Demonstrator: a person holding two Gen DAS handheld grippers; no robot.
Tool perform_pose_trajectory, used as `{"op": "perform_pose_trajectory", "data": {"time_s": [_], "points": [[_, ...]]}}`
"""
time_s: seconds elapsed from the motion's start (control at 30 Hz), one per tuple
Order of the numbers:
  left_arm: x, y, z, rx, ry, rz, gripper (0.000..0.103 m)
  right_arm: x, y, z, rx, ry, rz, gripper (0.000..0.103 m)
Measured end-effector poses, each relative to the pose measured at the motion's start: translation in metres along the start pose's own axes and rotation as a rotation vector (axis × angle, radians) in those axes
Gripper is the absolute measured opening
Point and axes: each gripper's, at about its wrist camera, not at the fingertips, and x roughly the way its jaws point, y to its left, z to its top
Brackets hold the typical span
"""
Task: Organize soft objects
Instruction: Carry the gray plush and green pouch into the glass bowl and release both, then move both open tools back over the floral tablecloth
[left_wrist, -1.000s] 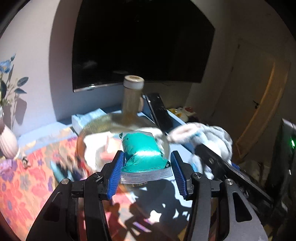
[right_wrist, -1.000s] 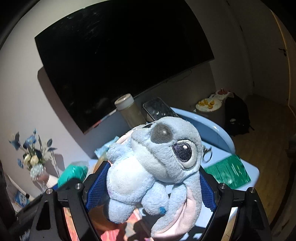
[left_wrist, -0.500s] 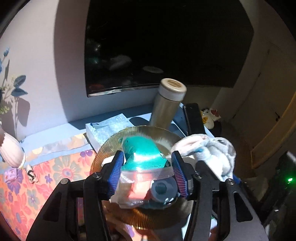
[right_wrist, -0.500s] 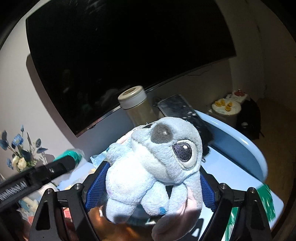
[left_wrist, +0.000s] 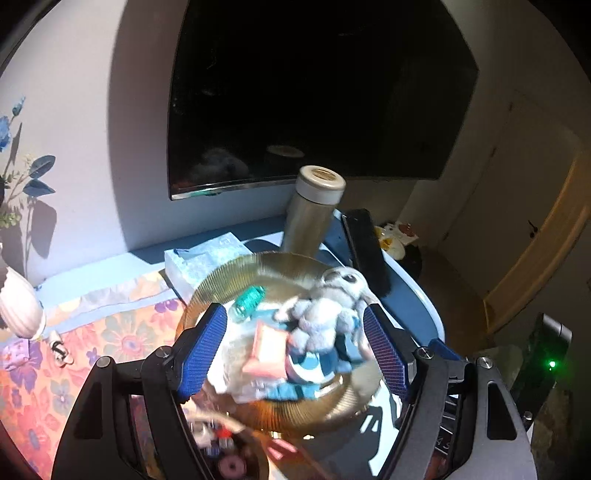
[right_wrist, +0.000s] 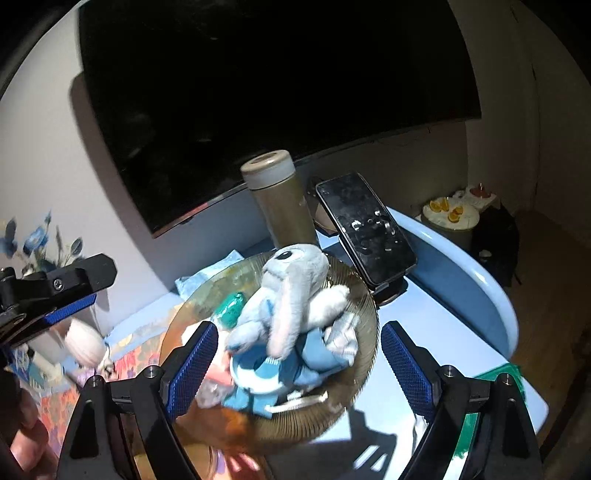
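1. The plush lies in the amber bowl, on top of a blue cloth, with a teal pouch and a pink packet beside it.
2. The right tool is spread wide, its pads clear of the plush on both sides.
3. The left tool is spread too and holds nothing; its jaws have just been opening.
4. To finish well, I judge both tools should back straight out, without snagging an ear or the cloth (the heap sits high and may tip).
5. A moment earlier the right tool pinched the plush in the air and the left pinched the pouch; both now rest in the bowl.
6. Behind the bowl on the blue surface stand a flask and a phone.
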Motion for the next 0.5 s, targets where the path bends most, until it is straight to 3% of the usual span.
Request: {"op": "perform_pose_trajectory", "data": {"time_s": [0.2,0.37,0.5], "points": [[-0.047,-0.015,-0.038,0.086,-0.071,0.069,0.075,-0.027,0.014,-0.026,-0.057,0.027,0.023,0.089],[-0.095,-0.006,-0.059,0.038,-0.098,0.014,0.075,-0.046,0.028,-0.051,-0.108,0.044,0.035,0.089],[-0.127,0.006,-0.072,0.022,-0.130,0.049,0.075,-0.048,0.043,-0.071,-0.122,0.090,0.054,0.089]]}}
